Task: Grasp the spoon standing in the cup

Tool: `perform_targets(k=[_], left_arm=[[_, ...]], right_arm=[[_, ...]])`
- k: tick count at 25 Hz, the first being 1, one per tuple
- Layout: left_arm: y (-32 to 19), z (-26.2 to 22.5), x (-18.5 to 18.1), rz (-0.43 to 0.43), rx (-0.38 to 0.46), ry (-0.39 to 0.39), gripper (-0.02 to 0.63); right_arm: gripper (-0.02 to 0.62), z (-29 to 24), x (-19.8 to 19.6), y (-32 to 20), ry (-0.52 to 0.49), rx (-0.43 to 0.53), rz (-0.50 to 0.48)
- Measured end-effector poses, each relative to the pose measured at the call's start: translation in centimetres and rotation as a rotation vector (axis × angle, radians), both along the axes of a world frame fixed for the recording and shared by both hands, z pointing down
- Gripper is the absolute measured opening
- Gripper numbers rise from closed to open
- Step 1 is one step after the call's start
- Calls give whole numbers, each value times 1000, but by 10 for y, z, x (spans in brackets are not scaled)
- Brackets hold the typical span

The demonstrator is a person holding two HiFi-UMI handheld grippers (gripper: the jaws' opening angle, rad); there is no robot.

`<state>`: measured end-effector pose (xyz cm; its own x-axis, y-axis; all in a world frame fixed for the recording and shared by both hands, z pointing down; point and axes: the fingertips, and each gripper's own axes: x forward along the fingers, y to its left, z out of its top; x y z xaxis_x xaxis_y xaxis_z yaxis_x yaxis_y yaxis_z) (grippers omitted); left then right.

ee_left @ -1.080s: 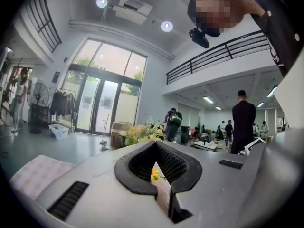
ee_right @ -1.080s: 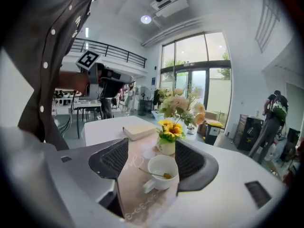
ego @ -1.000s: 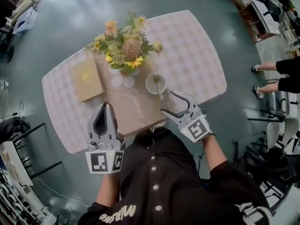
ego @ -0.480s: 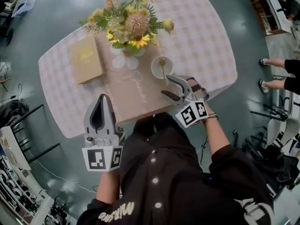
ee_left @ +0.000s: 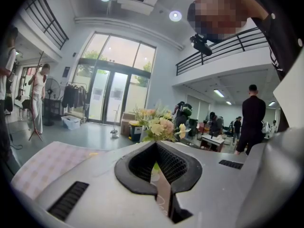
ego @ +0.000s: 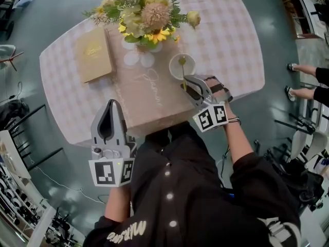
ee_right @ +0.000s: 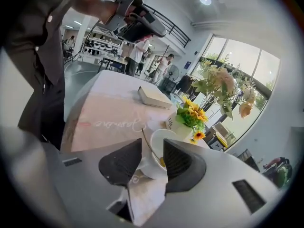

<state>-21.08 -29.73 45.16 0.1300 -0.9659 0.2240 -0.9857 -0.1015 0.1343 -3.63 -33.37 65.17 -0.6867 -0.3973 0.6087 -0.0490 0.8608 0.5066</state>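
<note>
Two claws are showing from above, one in each hand, at the near edge of a table (ego: 231,35) covered with a pale checked cloth. The right claw (ego: 188,86) is reaching over the table edge, and its jaws are standing apart on either side of the spoon (ego: 183,72). In the right gripper view the thin handle of the spoon (ee_right: 148,141) is passing through the gap of the right claw (ee_right: 152,148). Those jaws have just been closing, but the pads are not pressing on the handle. The spoon is leaning in a white cup (ego: 175,68) sitting on a brown runner (ego: 149,96), just beside a bunch of flowers (ego: 146,14). A tan book (ego: 94,54) is lying to the left of the flowers. The left claw (ego: 114,106) is hanging off the near edge of the table, with its jaws together and gripping nothing.
</note>
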Motion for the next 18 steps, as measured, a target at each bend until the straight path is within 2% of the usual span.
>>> perform_targets(k=[12,18], left_arm=[[-1,10,10,23,-14,-4,18],[-2,7,10,31,-7,1,18]], right_arm=[[-6,5,-1,-4,6,54,20],[-6,-4,-2,-9,-34,40,57]])
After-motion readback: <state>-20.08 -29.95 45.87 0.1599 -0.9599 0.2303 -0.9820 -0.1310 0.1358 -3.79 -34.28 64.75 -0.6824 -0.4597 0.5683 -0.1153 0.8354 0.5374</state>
